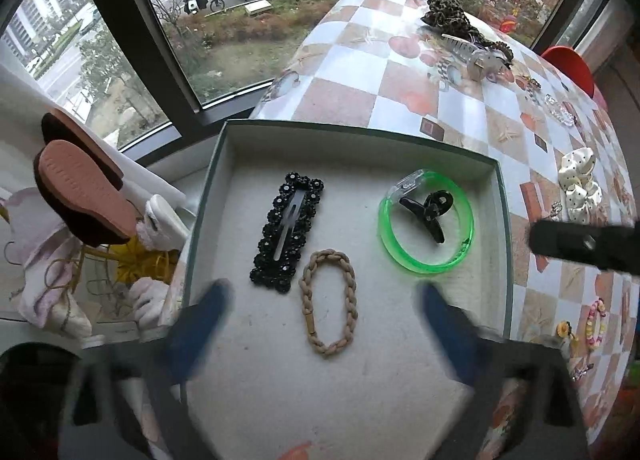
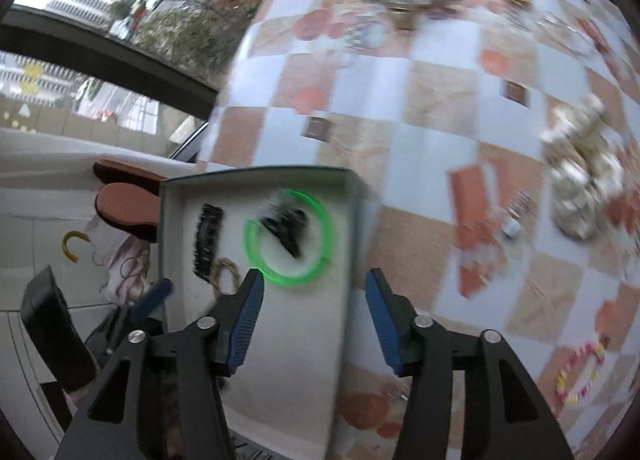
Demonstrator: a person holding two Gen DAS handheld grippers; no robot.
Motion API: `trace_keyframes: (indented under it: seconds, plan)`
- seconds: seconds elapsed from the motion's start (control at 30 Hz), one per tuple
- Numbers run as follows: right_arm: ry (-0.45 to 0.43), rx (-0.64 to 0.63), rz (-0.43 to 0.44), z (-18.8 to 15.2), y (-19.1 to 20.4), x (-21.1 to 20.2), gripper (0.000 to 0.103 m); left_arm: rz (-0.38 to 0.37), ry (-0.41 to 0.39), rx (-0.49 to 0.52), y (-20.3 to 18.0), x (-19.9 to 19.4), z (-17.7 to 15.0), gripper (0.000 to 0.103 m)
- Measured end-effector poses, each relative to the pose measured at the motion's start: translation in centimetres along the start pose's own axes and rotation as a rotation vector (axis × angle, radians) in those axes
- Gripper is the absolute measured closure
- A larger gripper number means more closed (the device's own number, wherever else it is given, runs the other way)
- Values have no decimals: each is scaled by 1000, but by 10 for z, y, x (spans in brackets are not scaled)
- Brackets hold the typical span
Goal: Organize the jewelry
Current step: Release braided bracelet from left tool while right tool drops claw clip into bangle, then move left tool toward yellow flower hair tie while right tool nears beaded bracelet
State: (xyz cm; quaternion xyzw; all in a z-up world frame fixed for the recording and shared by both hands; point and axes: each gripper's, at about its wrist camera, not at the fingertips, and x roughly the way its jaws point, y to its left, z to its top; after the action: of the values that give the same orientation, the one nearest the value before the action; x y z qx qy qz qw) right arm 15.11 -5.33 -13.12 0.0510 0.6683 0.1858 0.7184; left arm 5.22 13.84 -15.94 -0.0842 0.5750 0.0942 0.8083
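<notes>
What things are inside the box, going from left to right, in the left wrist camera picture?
Black flower hair clip → tan braided hair tie → green bangle, with a small black claw clip lying inside its ring.

The left wrist view looks steeply down from close above the shallow green-walled cardboard box (image 1: 502,220), which fills the frame's centre, with the checkered table cover (image 1: 360,52) in the upper right and the window at upper left; the right wrist view, blurred, also looks steeply down but from beside the box (image 2: 352,228), which sits at lower left, the cover (image 2: 420,120) filling the right; both share the translucent green plastic bangle (image 1: 426,266) (image 2: 280,278).
</notes>
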Motion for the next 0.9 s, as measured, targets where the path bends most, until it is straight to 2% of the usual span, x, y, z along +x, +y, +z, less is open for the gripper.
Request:
trace_keyframes:
  seconds: [0.07,0.13,0.2,0.23,0.57,0.9]
  plan:
    - [-3,19,-15,-8,-11,-7,37,7,1,21,-3,-4,-2,0]
    - [-6,42,-21,-18,-22,-14,36,15,1,48,-8,-8,-4,0]
    - [-7,75,-26,-28,-37,-23,26,20,7,73,-16,-13,-6,0]
    - [-10,89,-28,-32,-43,-26,17,21,11,84,-19,-16,-7,0]
    - [-16,248,-64,-85,-115,-64,16,32,16,199,-70,-40,-23,0]
    - [-8,372,-120,-132,-177,-83,16,-26,50,301,-128,-52,-42,0]
